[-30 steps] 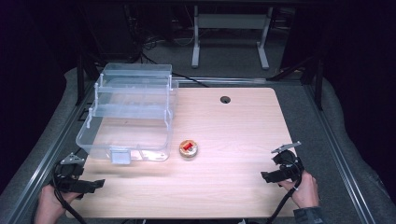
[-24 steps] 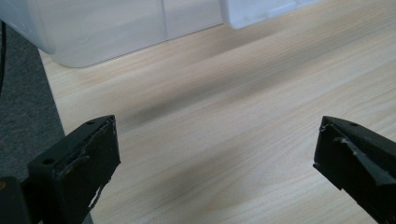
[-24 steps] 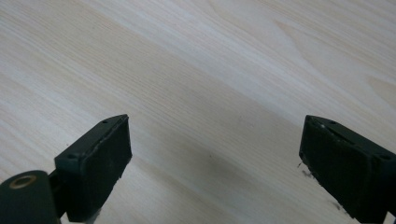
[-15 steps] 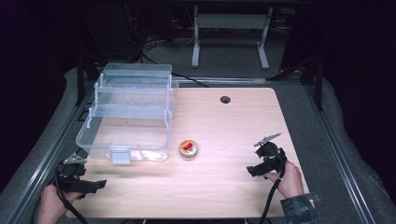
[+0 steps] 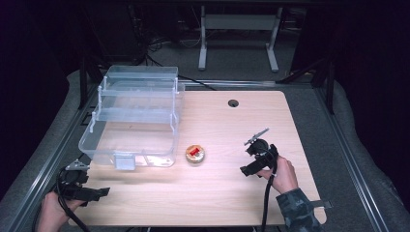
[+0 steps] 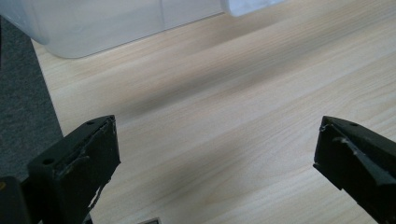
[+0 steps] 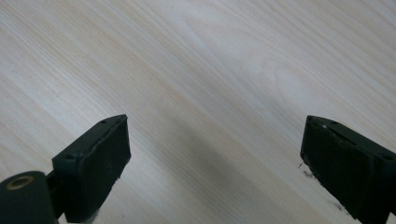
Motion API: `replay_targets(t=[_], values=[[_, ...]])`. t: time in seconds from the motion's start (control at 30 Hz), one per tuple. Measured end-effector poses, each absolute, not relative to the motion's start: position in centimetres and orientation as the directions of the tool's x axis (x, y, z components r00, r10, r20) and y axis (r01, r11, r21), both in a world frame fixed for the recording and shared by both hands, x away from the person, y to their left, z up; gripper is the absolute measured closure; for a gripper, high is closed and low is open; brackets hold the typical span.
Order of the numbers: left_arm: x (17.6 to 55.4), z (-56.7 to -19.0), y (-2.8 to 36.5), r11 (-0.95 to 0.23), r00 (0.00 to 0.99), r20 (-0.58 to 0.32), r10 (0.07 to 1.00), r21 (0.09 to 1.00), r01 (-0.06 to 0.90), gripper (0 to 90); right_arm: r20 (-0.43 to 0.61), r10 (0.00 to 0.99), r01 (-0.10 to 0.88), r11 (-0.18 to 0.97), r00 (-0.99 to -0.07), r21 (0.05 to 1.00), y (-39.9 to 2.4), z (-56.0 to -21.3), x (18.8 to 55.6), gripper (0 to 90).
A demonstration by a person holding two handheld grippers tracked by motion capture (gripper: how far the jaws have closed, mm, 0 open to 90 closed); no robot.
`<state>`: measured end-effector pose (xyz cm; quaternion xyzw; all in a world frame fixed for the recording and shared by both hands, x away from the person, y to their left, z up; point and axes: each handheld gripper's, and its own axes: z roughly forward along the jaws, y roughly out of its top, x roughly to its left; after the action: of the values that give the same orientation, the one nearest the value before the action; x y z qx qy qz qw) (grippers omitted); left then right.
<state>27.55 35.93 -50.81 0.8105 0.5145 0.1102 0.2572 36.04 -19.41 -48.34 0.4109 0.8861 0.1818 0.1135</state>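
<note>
Reaching my right tool (image 5: 251, 164), jaws wide and empty, toward the small round tin (image 5: 195, 153) on the counter (image 5: 217, 198), just beside the clear bin (image 5: 133, 121). Should approach low, straddle it squarely. Left tool (image 5: 84, 191) open, idle.

Clear plastic box (image 5: 135, 121) blocks desk's (image 5: 232, 203) left rear half; small round tin (image 5: 195, 154) just beside its front-right corner. Right half and front edge open.
</note>
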Motion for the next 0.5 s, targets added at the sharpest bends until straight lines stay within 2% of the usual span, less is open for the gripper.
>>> replay_targets(t=[0.3, 0.5], values=[[27.8, -50.9, 35.7, -0.347, 0.454, -0.086, 0.887, 0.525, 0.778, 0.2, -0.031, 0.735, 0.660, 0.626, -0.678, 0.415, -16.9, -48.2, 37.6, 7.0], [27.7, -50.9, 35.8, -0.344, 0.452, -0.090, 0.887, 0.523, 0.780, 0.2, -0.049, 0.719, 0.652, 0.655, -0.694, 0.383, -15.2, -47.9, 38.7, 6.6]])
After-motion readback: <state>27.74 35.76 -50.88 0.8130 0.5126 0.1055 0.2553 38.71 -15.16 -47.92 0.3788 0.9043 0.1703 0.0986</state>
